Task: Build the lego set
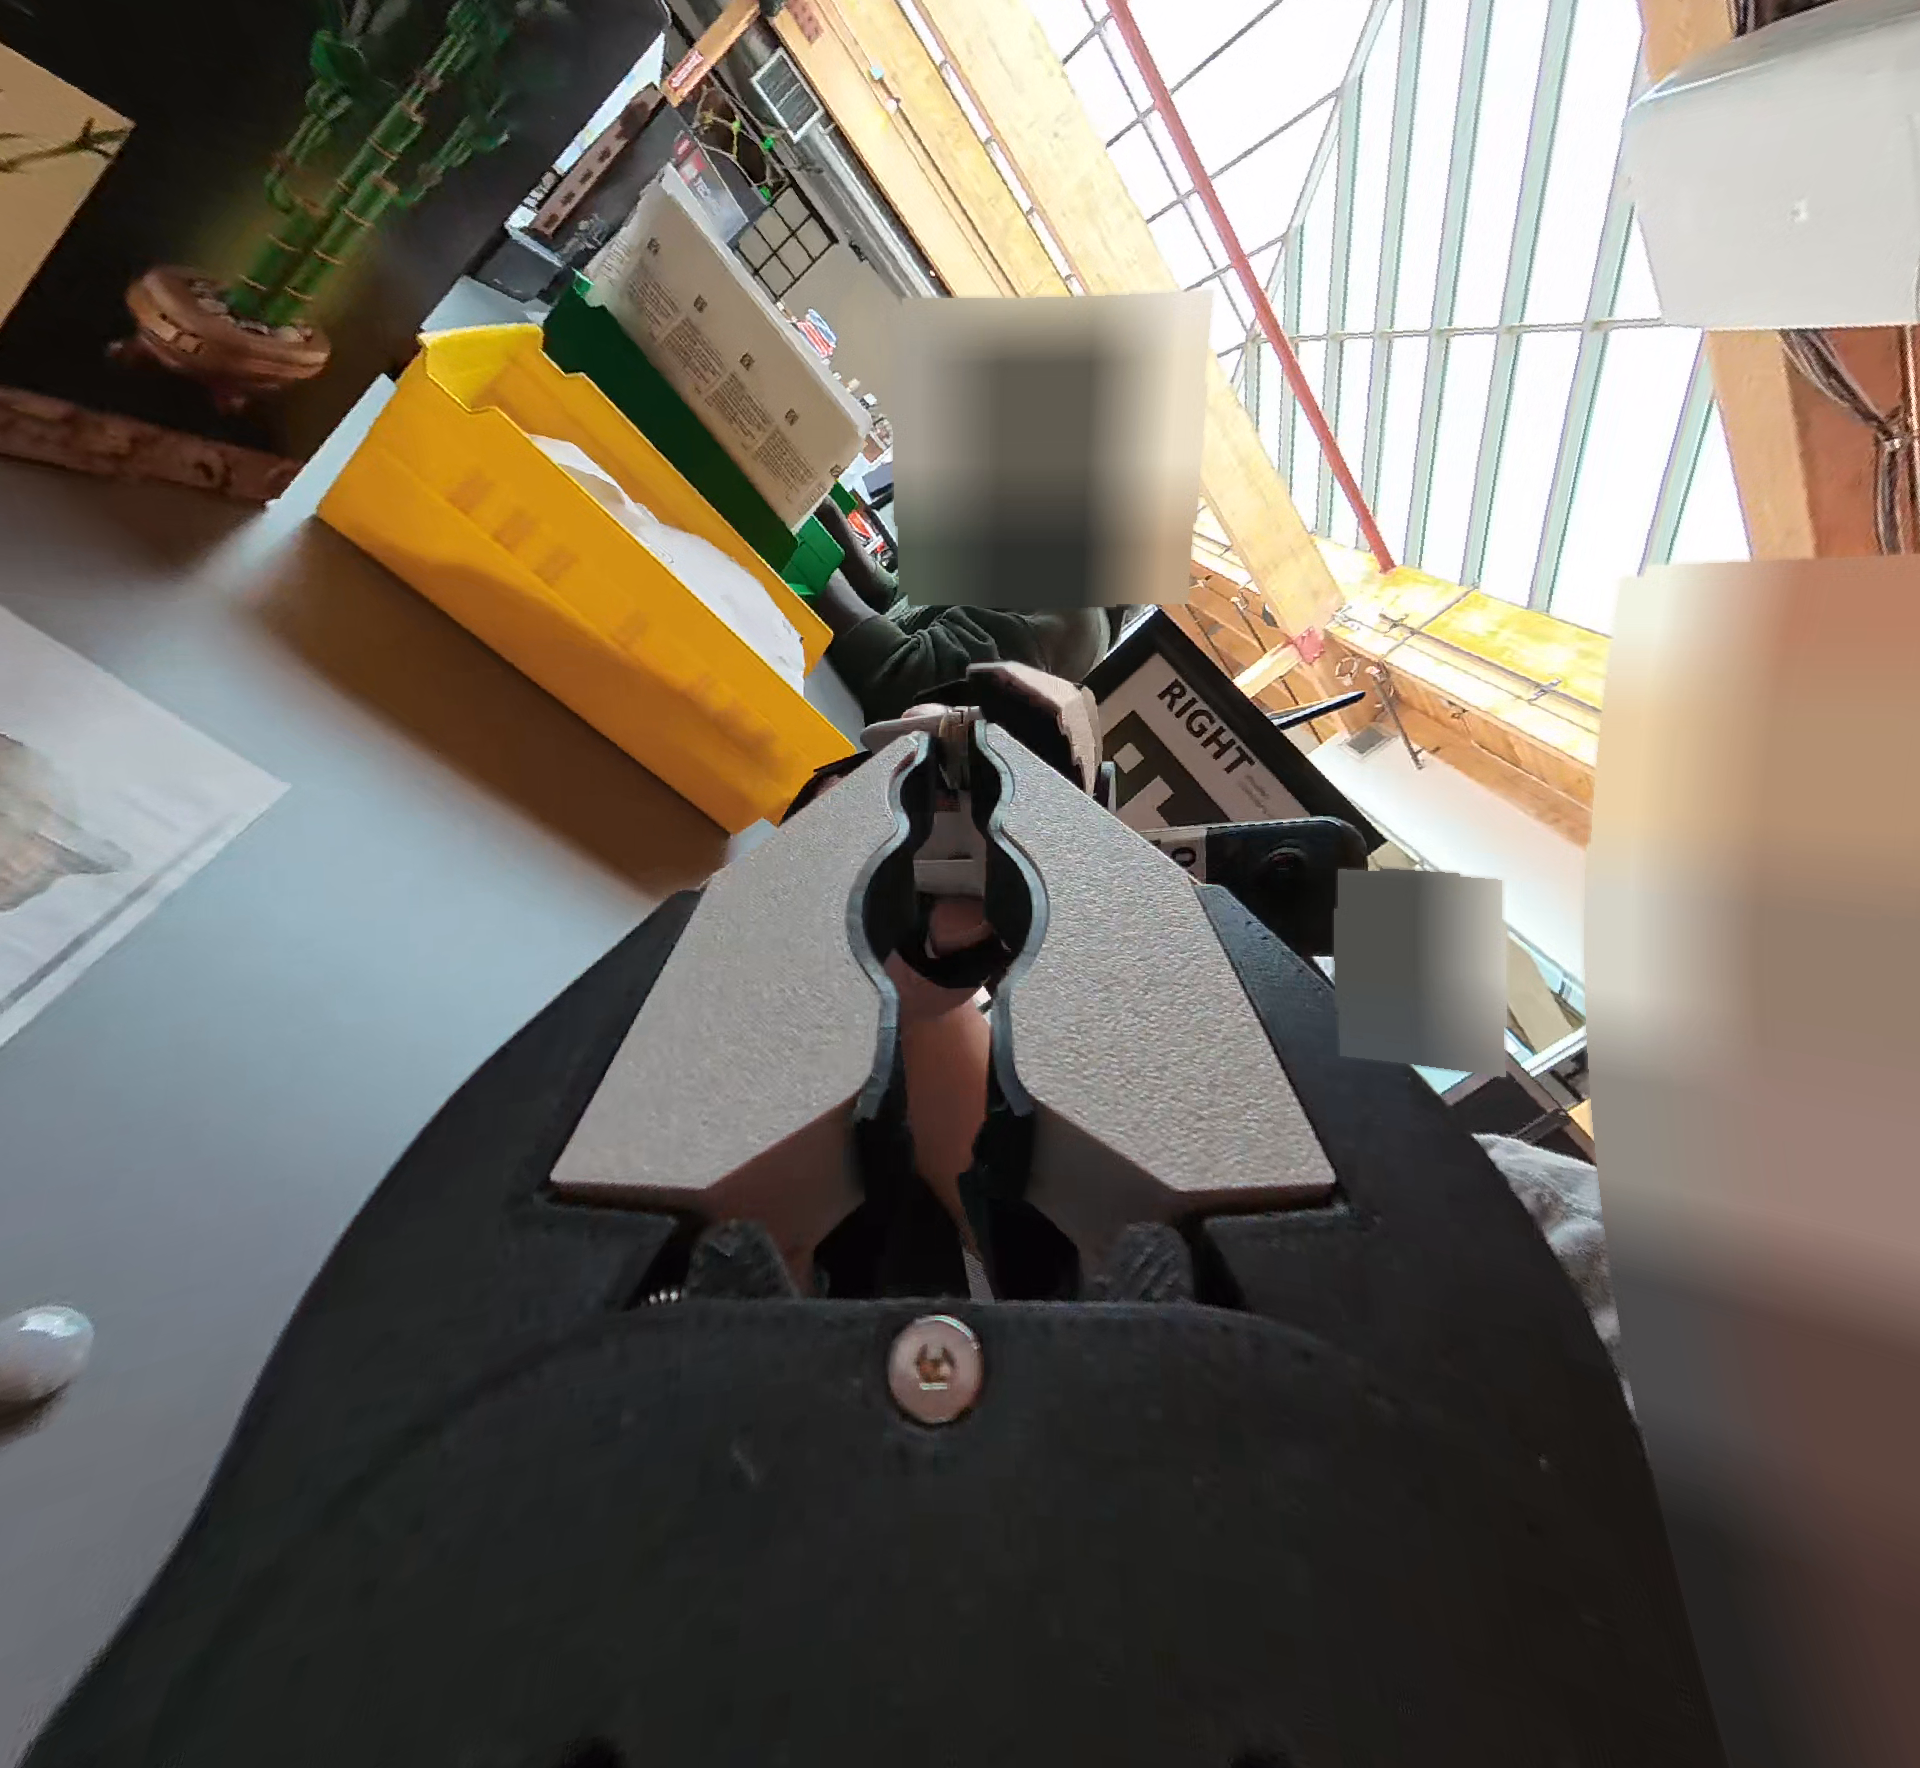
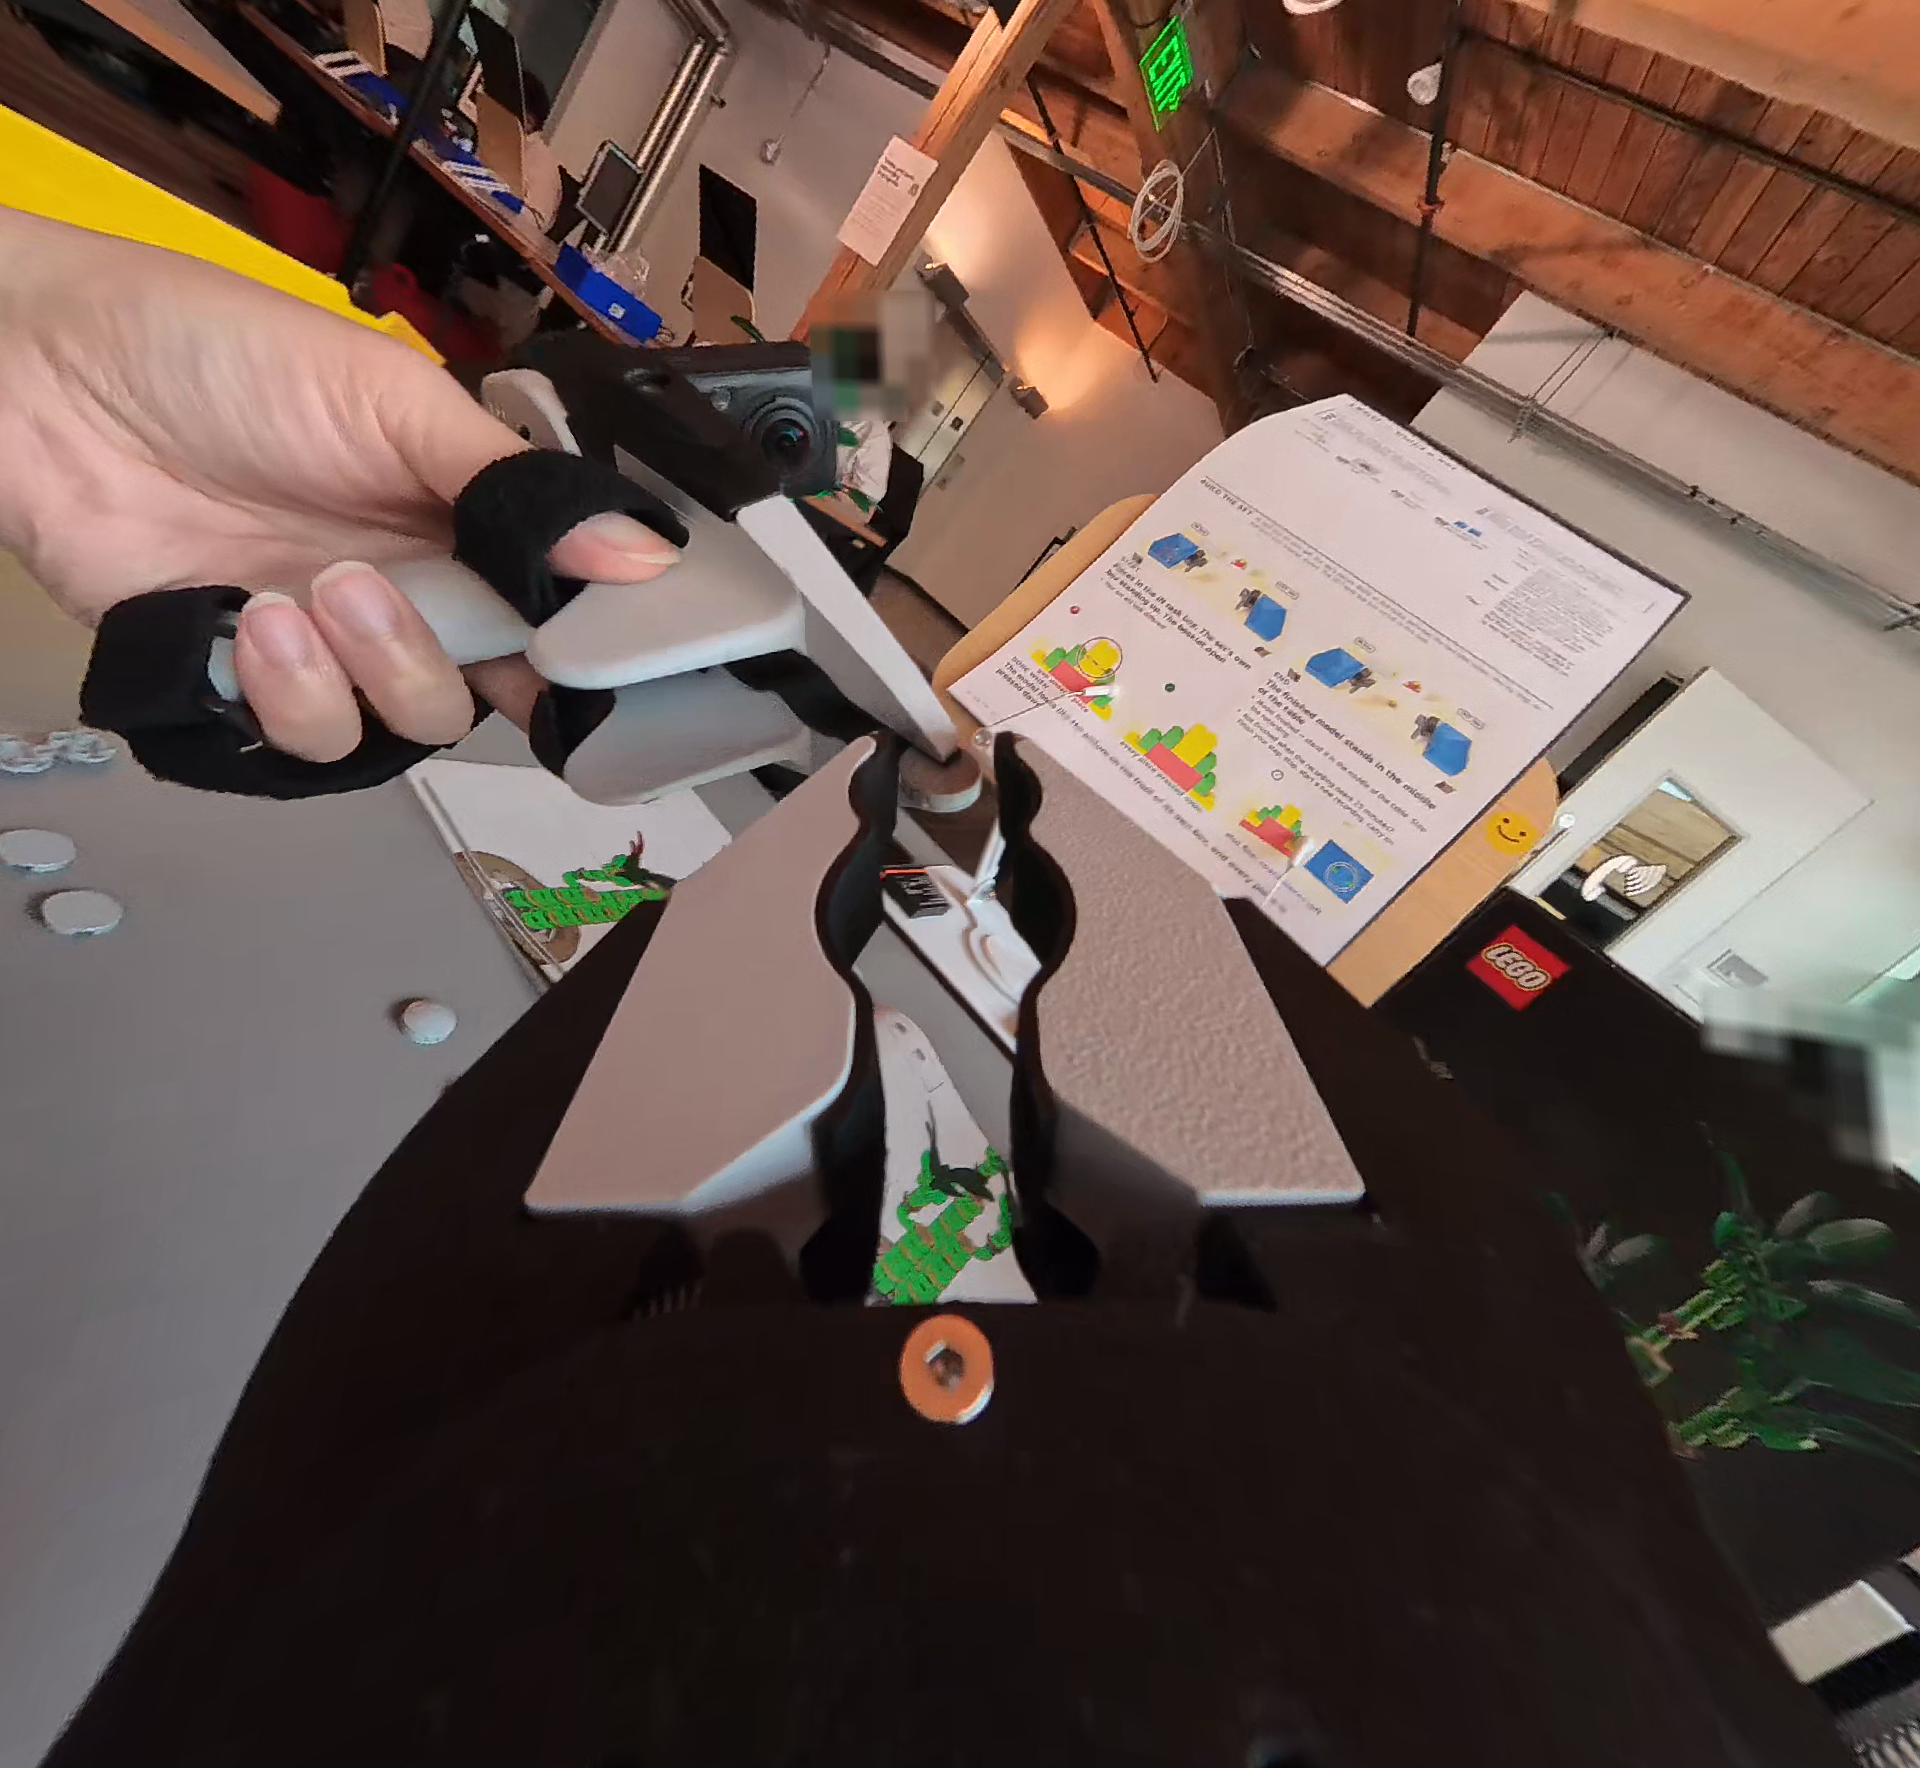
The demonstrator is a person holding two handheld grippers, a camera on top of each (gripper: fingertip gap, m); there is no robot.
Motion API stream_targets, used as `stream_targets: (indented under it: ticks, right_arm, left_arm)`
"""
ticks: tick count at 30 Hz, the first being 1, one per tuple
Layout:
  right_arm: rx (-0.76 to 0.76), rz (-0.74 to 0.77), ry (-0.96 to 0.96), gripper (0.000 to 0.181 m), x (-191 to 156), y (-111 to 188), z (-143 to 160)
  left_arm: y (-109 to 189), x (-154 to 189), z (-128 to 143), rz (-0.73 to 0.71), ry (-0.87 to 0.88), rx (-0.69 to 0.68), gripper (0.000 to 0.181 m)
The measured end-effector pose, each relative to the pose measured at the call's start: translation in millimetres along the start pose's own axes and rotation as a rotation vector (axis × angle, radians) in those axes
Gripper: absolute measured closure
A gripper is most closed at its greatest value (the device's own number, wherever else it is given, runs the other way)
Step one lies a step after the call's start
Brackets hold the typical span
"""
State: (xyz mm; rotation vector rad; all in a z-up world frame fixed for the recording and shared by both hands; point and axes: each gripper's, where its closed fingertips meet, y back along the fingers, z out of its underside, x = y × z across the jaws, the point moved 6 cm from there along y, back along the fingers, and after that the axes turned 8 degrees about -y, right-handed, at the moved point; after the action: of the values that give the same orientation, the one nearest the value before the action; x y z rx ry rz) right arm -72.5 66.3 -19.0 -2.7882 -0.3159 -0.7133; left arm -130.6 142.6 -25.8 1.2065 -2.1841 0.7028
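Between the tips of the two grippers, held up off the table, sits a small pale lego piece (image 2: 938, 776), a round, stubby bit. The right gripper (image 2: 940, 768) has its jaws closed in around it at the very tips, a narrow gap running back between them. The left gripper (image 2: 951, 742) comes in from the left of those jaws, and its slim pale tip touches the same piece from above; a hand (image 2: 260, 513) with black finger straps squeezes its handle.

From the left gripper's own camera, its jaws (image 1: 961, 731) are clenched nearly together on something small and pale at the tips (too hidden by the fingers to say exactly what), with the right gripper's tip meeting them head-on just beyond.

Below the right jaws lies an open instruction booklet (image 2: 940, 1209) showing a green plant model. Left of them, several small white round pieces (image 2: 428, 1020) are scattered on the grey table (image 2: 208, 1147). Right of and beyond the jaws a printed sheet (image 2: 1351, 658) with coloured brick pictures leans on a board, and nearer on the right stands the dark set box (image 2: 1662, 1251).

Left of the left jaws a yellow bin (image 1: 582, 575) holds white bags, with a green bin (image 1: 675, 430) behind it.
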Motion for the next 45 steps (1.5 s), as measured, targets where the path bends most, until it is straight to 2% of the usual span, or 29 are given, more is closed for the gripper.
stream_targets:
  ticks: [20, 21, 23, 24, 27, 29, 30, 33, 36, 38, 40, 45]
  right_arm:
    - [-0.097, -0.06, -0.049, 0.167, 0, -6, 17]
    - [-0.1, -0.066, -0.065, 0.167, 0, -6, 19]
    - [-0.14, -0.106, -0.11, 0.167, 1, -9, 27]
    - [-0.174, -0.154, -0.148, 0.167, -1, -11, 34]
    - [-0.326, -0.281, -0.271, 0.166, -9, -17, 63]
    - [-0.331, -0.335, -0.333, 0.167, -12, -19, 70]
    - [-0.331, -0.384, -0.43, 0.167, -13, -19, 71]
    - [-0.3, -0.623, -0.905, 0.167, -17, -18, 66]
    - [-0.227, -0.769, -1.246, 0.167, -12, -18, 62]
    - [-0.254, -0.849, -1.338, 0.167, -16, -16, 64]
    - [-0.263, -0.9, -1.395, 0.167, -20, -16, 63]
    - [-0.2, -1.001, -1.595, 0.167, -20, -15, 56]
  left_arm:
    - [5, -15, 2, -0.041, 0.049, 0.01, 0.178]
    - [6, -16, 1, -0.042, 0.049, 0.006, 0.176]
    - [10, -19, -3, -0.06, 0.05, 0.017, 0.157]
    - [13, -22, -7, -0.085, 0.045, 0.024, 0.15]
    - [28, -27, -18, -0.166, -0.035, 0.022, 0.156]
    - [36, -28, -23, -0.227, -0.128, -0.03, 0.155]
    - [39, -27, -25, -0.242, -0.197, -0.066, 0.155]
    - [41, -14, -24, -0.209, -0.482, -0.212, 0.15]
    - [41, 5, -4, -0.088, -0.741, -0.372, 0.14]
    - [40, 10, 7, -0.082, -0.883, -0.444, 0.138]
    - [38, 11, 15, -0.094, -0.968, -0.501, 0.143]
    - [34, 11, 28, -0.074, -1.042, -0.569, 0.154]
